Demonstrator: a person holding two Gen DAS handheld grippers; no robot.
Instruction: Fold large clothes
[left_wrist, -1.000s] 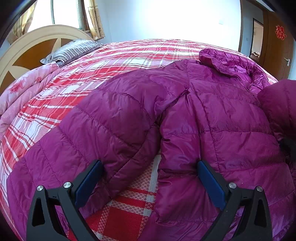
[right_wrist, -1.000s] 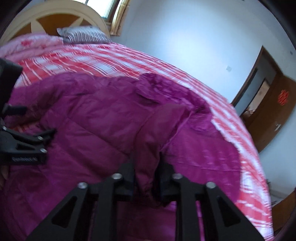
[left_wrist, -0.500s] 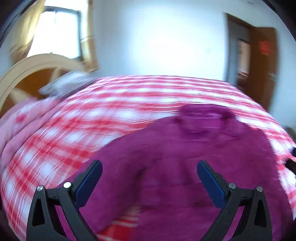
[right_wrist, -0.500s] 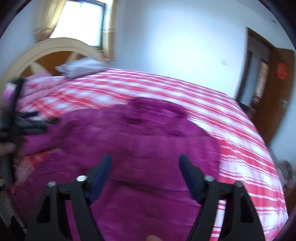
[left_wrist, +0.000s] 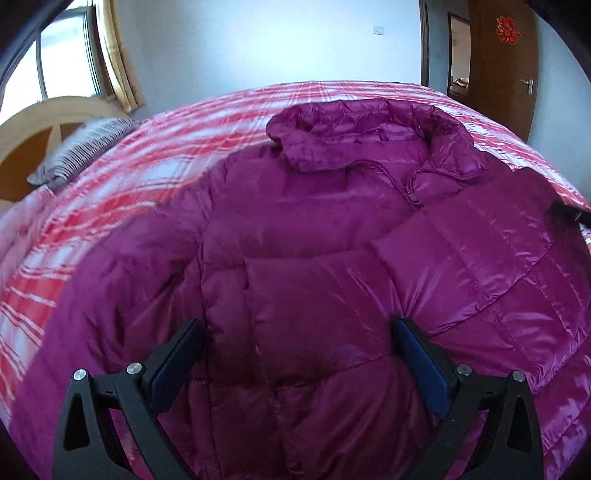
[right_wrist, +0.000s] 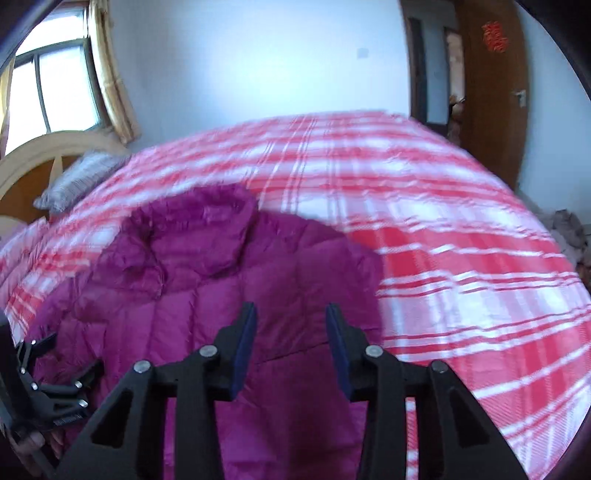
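A large purple puffer jacket (left_wrist: 332, 258) lies spread on the red and white plaid bed (left_wrist: 221, 122), hood at the far end, one sleeve folded across its body. My left gripper (left_wrist: 295, 354) is open and empty, just above the jacket's lower body. In the right wrist view the jacket (right_wrist: 207, 295) sits to the left, and my right gripper (right_wrist: 290, 343) is open and empty above its right edge. The left gripper also shows in the right wrist view (right_wrist: 48, 380) at the lower left.
A striped pillow (left_wrist: 81, 147) and a wooden headboard (left_wrist: 33, 129) are at the far left. A brown door (left_wrist: 502, 66) stands at the far right. Bare plaid bedding (right_wrist: 461, 277) lies right of the jacket. A window with curtains (right_wrist: 55, 85) is at the upper left.
My right gripper let go of the sleeve, opened and moved right toward the jacket's edge. The sleeve now lies folded on the jacket's body. My left gripper stayed open and shifted over the body.
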